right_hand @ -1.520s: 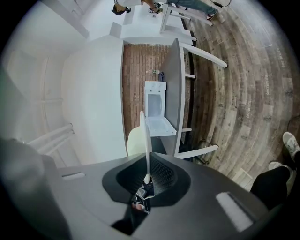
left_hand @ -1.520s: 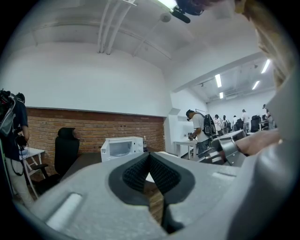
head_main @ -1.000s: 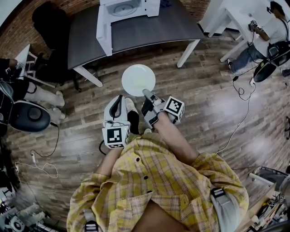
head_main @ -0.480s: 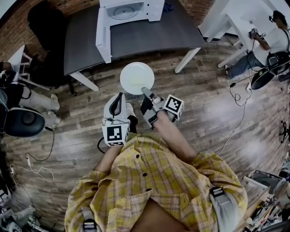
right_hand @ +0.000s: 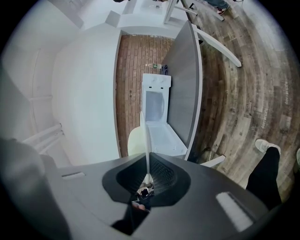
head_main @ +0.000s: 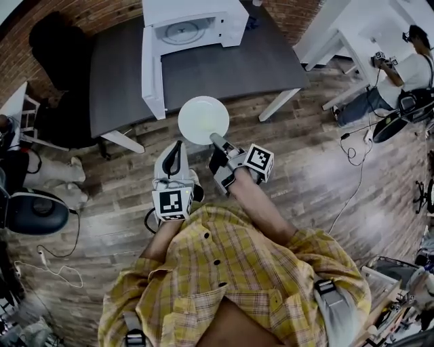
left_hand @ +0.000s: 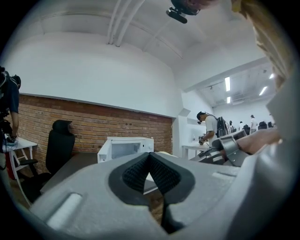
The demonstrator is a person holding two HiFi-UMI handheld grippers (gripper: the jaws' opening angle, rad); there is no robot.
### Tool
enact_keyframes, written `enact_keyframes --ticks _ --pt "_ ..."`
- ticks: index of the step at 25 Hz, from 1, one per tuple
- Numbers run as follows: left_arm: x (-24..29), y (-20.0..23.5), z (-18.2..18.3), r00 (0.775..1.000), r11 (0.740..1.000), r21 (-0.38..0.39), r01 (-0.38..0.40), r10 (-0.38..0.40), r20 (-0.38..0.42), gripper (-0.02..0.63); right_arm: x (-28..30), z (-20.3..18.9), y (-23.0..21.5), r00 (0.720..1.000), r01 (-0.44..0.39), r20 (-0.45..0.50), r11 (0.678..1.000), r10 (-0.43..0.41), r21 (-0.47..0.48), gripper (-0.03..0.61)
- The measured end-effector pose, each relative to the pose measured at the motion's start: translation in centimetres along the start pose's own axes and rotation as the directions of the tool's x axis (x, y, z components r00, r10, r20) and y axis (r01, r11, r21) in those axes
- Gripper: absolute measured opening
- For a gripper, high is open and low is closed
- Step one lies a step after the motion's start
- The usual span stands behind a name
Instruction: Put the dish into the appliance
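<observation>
Nearer the dark desk [head_main: 234, 61] now, our right gripper [head_main: 216, 139] grasps the round white plate [head_main: 202, 118] in its fingers; our left gripper [head_main: 179, 144] has its fingers clenched, empty.

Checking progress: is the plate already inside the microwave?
No, the right gripper holds the plate by its rim, short of the open microwave.

Microwave [head_main: 193, 10] door [head_main: 152, 74] stood swung open leftward; cavity mouth faced forward, unblocked; bare desk [head_main: 237, 64] stretch lay before it.
</observation>
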State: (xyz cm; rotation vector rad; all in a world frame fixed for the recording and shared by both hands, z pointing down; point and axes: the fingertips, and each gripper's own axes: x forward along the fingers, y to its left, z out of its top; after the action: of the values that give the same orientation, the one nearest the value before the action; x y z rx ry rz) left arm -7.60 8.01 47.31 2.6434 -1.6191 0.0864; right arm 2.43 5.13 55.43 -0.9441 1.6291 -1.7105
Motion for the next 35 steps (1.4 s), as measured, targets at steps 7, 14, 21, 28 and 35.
enact_keyframes --ticks 7,14,21,28,35 --pt "5.3 4.0 1.9 1.0 1.0 -0.016 0.006 -0.006 -0.004 -0.003 5.5 3.2 2.7 1.0 -0.002 0.023 1.0 0.001 0.014 0.017" --pt "10.2 6.1 3.7 0.999 0.999 -0.002 0.046 -0.046 -0.001 -0.003 9.8 6.2 4.4 0.999 -0.006 0.045 1.0 0.006 0.012 0.017" --pt "14.3 8.6 3.9 0.997 0.997 -0.007 0.074 -0.074 -0.005 -0.003 13.8 8.6 5.0 0.997 -0.015 0.077 1.0 0.014 0.023 0.017" --pt "17.7 10.3 3.3 0.993 0.992 -0.039 0.116 -0.117 -0.014 -0.003 16.7 10.4 5.0 0.995 -0.007 0.101 1.0 0.005 0.016 0.017" --pt "19.3 10.5 2.8 0.989 0.988 -0.057 0.144 -0.145 -0.023 -0.003 17.8 11.2 4.8 0.994 0.006 0.108 1.0 -0.008 0.019 0.017"
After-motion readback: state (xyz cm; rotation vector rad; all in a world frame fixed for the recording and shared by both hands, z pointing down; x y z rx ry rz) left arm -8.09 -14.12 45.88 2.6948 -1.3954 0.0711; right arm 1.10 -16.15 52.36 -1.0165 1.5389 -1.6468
